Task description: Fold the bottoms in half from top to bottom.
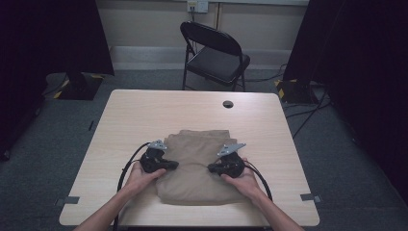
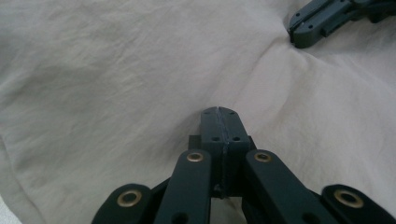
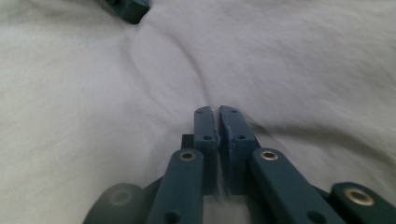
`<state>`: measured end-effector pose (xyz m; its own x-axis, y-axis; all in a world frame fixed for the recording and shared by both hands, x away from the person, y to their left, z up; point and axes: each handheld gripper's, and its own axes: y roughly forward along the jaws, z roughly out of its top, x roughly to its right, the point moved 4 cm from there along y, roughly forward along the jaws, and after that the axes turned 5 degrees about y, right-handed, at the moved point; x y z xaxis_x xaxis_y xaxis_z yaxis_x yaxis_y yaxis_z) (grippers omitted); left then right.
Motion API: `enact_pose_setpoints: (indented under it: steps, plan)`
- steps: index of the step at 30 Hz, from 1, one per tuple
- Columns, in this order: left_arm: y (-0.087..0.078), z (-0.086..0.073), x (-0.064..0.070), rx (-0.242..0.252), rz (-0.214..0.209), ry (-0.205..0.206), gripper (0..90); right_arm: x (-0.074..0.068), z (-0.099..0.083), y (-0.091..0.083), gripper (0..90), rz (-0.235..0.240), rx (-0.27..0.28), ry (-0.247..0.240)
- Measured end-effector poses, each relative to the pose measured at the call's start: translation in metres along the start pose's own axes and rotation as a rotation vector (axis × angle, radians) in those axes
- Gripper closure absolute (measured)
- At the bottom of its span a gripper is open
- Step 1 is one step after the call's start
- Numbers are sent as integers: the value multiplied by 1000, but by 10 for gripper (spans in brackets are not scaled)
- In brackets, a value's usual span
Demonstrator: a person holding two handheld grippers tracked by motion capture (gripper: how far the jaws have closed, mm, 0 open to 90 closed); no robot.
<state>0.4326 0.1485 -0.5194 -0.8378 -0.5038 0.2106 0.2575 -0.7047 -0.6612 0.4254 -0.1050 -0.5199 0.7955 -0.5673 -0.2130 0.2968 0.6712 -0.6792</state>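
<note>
Folded tan cloth [image 1: 199,168] lying on the near middle of the wooden table [image 1: 144,110], wrinkled toward the centre. Left gripper [image 2: 219,119] pressed tip-down on it, jaws clamped together; right gripper [image 3: 217,116] likewise, jaws nearly closed with a sliver of gap, facing each other. Black folding chair [image 1: 216,53] beyond the far edge.

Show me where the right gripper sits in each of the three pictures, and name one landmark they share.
High view: the right gripper lies at centre right, on the tan folded cloth.
Left gripper view: its jaw tips reach in from the top right corner, resting on the cloth.
Right gripper view: it rises from the bottom centre, jaws together, tips on the cloth.
Shared landmark: the cloth, creased between the two grippers.
</note>
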Motion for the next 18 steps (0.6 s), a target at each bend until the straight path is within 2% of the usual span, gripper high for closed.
enact_pose_setpoints:
  steps: [2, 6, 11, 15, 18]
  plan:
    - [0, 0, -1, 2, -2, -1, 900, 3, -2, -2, 894, 2, 10, 6]
    - [0, 0, 1, -1, 4, 8, 900, 9, -5, -8, 898, -27, 11, -3]
    - [0, 0, 1, 1, 10, 1, 900, 15, -9, -17, 896, -61, 2, -11]
    - [0, 0, 1, 0, 10, -6, 900, 21, -15, -28, 865, -72, -2, 8]
    - [0, 0, 1, 0, 10, -7, 900, 23, -20, -37, 839, -113, -17, -12]
